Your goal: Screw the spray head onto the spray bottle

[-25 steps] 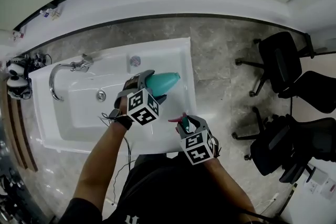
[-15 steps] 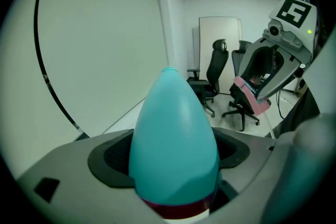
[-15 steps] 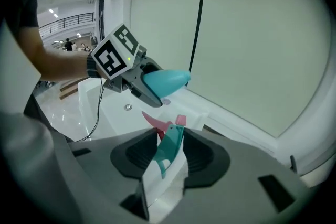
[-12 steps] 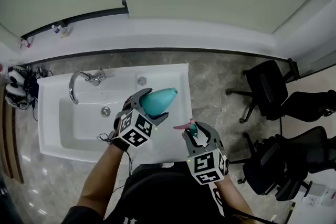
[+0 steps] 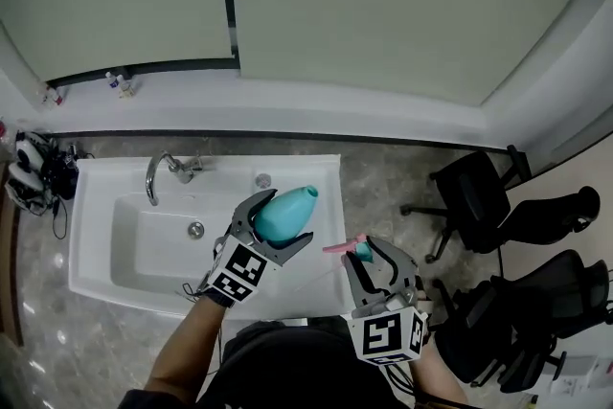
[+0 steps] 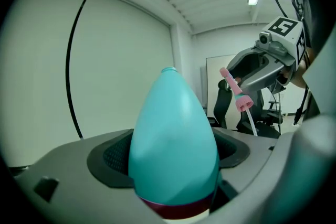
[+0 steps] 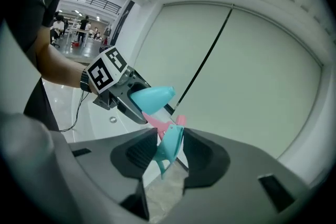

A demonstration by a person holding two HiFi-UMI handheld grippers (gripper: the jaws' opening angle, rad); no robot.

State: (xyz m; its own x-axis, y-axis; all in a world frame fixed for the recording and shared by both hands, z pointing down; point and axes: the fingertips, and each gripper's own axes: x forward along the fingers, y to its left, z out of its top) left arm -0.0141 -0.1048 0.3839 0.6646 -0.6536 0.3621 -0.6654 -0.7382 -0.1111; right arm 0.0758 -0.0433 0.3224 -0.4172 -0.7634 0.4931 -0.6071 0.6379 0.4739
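Head view shows the left gripper [image 5: 283, 217], jaws clamped on the spray bottle [image 5: 290, 205], and the right gripper [image 5: 368, 255] gripping the spray head [image 5: 361, 251], whose tilt could cross-thread it.

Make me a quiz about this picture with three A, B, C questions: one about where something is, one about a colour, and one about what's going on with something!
1. In the head view, where do the black chairs stand from the sink?
A left of it
B inside it
C right of it

2. What colour is the spray bottle?
A teal
B yellow
C black

3. What is going on with the spray head?
A it is screwed onto the bottle
B it is apart from the bottle, held in the right gripper
C it lies in the sink

Answers:
1 C, the chairs are on the floor at the picture's right, past the sink's edge.
2 A, its whole body is blue-green.
3 B, the jaws pinch it and a gap shows between it and the bottle.
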